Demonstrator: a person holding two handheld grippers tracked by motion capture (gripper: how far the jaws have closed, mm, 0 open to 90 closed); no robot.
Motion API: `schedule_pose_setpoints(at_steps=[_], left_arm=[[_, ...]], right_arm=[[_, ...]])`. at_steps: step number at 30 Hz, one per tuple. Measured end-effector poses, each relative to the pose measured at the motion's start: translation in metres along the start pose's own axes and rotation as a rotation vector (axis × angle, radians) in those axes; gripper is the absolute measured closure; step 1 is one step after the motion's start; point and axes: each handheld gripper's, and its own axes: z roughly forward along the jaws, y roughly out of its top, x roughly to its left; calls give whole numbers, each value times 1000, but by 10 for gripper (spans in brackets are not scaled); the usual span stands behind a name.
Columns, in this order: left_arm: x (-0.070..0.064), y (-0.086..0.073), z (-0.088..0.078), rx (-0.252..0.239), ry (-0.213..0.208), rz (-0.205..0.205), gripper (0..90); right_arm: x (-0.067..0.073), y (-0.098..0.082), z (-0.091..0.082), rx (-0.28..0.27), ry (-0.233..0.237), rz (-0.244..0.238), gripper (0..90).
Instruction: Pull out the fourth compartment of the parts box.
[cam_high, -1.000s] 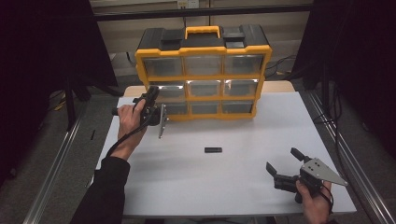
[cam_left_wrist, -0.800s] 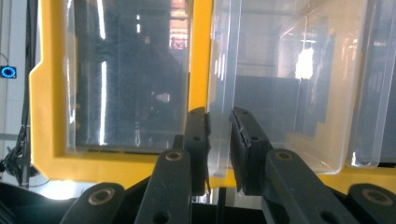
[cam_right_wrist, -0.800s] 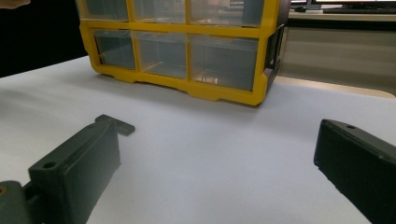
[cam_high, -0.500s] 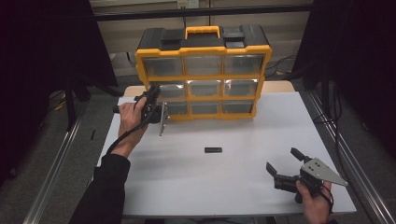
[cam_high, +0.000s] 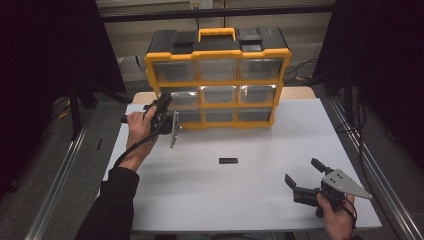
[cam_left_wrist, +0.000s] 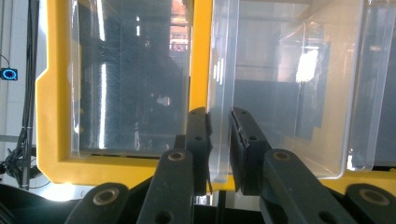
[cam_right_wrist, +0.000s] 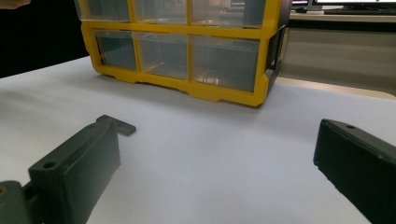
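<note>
A yellow and black drawer organizer (cam_high: 218, 49) with clear plastic drawers stands at the back of the white table (cam_high: 240, 205). My left gripper (cam_high: 162, 103) is at the left drawer of its middle row (cam_high: 184, 97), held in a hand. In the left gripper view the jaws of my left gripper (cam_left_wrist: 219, 117) are shut on that drawer's clear front lip (cam_left_wrist: 218, 84). My right gripper (cam_high: 301, 171) rests low over the table's front right, held in a hand. Its jaws are open with nothing between them, as my right gripper (cam_right_wrist: 217, 140) faces the organizer (cam_right_wrist: 224, 93).
A small black flat piece (cam_high: 228, 160) lies on the table's middle, in front of the organizer. Metal rails run along both sides of the table, and dark curtains hang on either side.
</note>
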Motion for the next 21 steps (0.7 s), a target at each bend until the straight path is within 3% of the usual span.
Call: schedule_pose_setpoints(at_steps=[13, 21], left_arm=[[-2, 0, -8, -12, 8, 6, 791], [-4, 2, -14, -11, 12, -11, 791]], right_arm=[[0, 0, 0, -9, 0, -3, 0], [0, 0, 0, -6, -1, -2, 0]])
